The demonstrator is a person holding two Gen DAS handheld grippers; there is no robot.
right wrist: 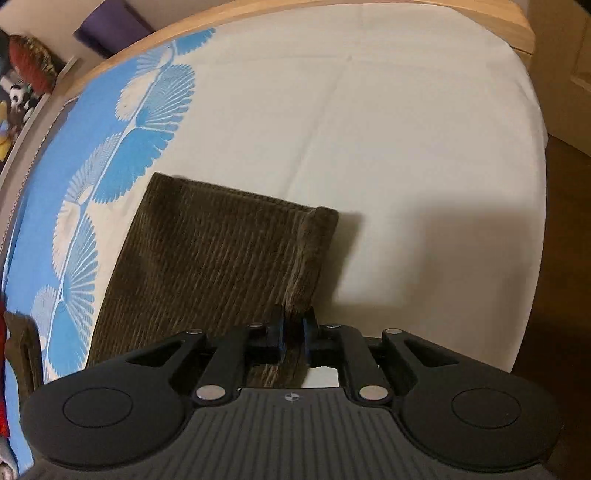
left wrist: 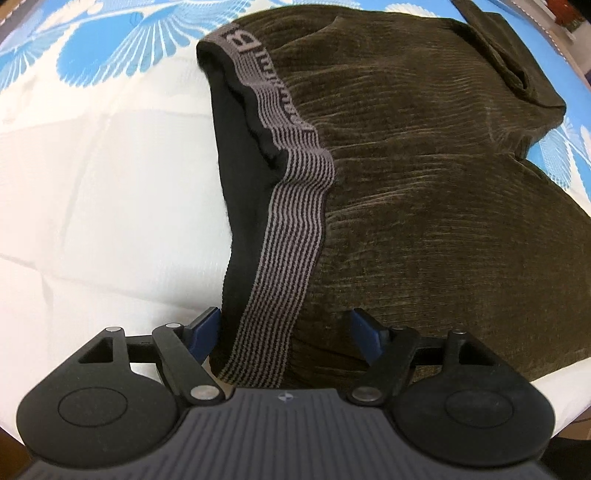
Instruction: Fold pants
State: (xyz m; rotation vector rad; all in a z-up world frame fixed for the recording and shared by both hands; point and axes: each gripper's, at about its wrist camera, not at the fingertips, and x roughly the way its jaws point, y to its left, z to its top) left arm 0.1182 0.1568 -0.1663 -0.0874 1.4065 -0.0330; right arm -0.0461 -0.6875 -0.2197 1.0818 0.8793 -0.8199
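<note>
The pants [left wrist: 424,177] are dark olive corduroy with a grey-and-black striped waistband [left wrist: 291,206] and black lining. They lie on the bed sheet [left wrist: 103,206]. My left gripper [left wrist: 284,325] is open, its blue-padded fingers either side of the waistband at the near edge. In the right wrist view a pant leg [right wrist: 207,258] lies flat, its hem end pointing away. My right gripper [right wrist: 293,325] is shut on the leg's right edge near the hem.
The sheet is white with a blue leaf-pattern border [right wrist: 110,155]. A wooden bed frame [right wrist: 480,14] runs along the far side. Toys and clutter [right wrist: 26,85] sit beyond the bed's left edge. Dark floor [right wrist: 561,258] lies to the right.
</note>
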